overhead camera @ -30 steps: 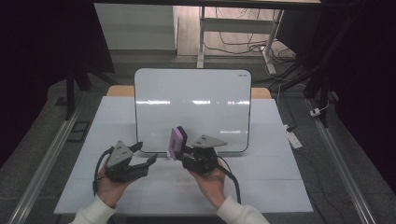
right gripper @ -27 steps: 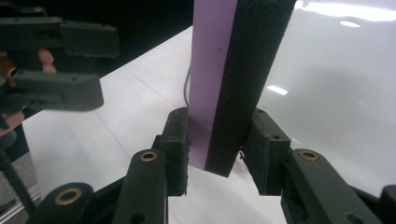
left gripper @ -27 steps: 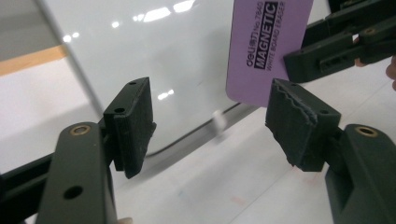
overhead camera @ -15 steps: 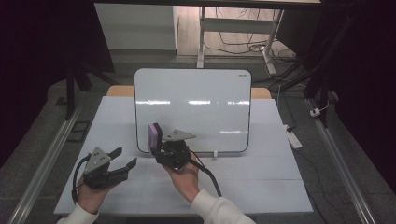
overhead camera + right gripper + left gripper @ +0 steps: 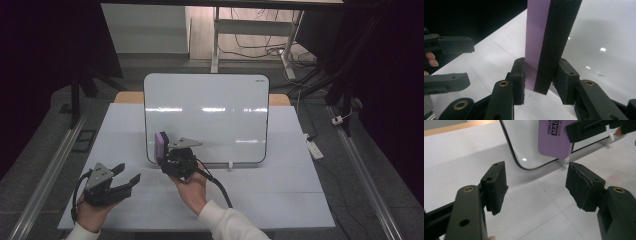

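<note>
Jaws of the right gripper (image 5: 167, 152) clamped on a purple whiteboard eraser (image 5: 160, 145) held upright at the whiteboard's (image 5: 210, 112) lower left corner, left gripper (image 5: 125, 178) jaws wide apart and empty, low over the white counter (image 5: 280, 185), left hand (image 5: 90, 212) near its front edge.

The flat purple eraser block (image 5: 555, 138) carries cut-off white lettering: "deli", "MAG" and beneath it "WHITE BO".
</note>
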{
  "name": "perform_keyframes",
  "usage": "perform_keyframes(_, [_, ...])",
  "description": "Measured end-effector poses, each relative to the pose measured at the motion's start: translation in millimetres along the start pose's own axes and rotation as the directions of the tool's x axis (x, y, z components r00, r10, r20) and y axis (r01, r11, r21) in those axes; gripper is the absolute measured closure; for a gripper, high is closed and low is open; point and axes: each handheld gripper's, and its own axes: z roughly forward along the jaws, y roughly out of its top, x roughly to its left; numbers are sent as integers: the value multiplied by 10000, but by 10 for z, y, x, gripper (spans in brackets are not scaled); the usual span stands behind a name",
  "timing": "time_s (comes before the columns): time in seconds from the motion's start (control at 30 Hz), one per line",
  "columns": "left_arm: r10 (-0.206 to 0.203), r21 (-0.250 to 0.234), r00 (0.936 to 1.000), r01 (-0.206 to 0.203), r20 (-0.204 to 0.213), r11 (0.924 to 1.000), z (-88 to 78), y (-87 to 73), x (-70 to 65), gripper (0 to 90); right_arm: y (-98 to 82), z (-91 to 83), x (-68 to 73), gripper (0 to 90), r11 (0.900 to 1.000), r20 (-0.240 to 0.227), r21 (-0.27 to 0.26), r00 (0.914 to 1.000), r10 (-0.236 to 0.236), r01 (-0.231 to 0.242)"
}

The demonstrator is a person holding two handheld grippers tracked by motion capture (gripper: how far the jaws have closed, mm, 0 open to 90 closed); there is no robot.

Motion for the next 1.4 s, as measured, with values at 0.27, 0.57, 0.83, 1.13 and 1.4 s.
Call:
perform_keyframes(0.27, [-48,87,10000,48,-5,10000,13,-23,26,337,23,157,104,622,9995,410,313,9991,68,-81])
perform_keyframes(0.57, [-35,114,10000,35,57,9999,15,-36,30,338,52,322,138,615,9972,925,662,9953,282,-344])
perform_keyframes(0.83, [-27,135,10000,26,85,9999,16,-43,36,338,115,395,141,597,9954,967,320,9915,868,-903])
perform_keyframes(1.13, [-68,141,10000,67,59,9999,9,-61,46,339,80,494,136,512,9926,881,263,9894,1157,-1184])
perform_keyframes(1.4, [-148,156,9999,148,29,9998,6,-75,60,339,87,404,119,403,9948,292,-249,9947,990,-983])
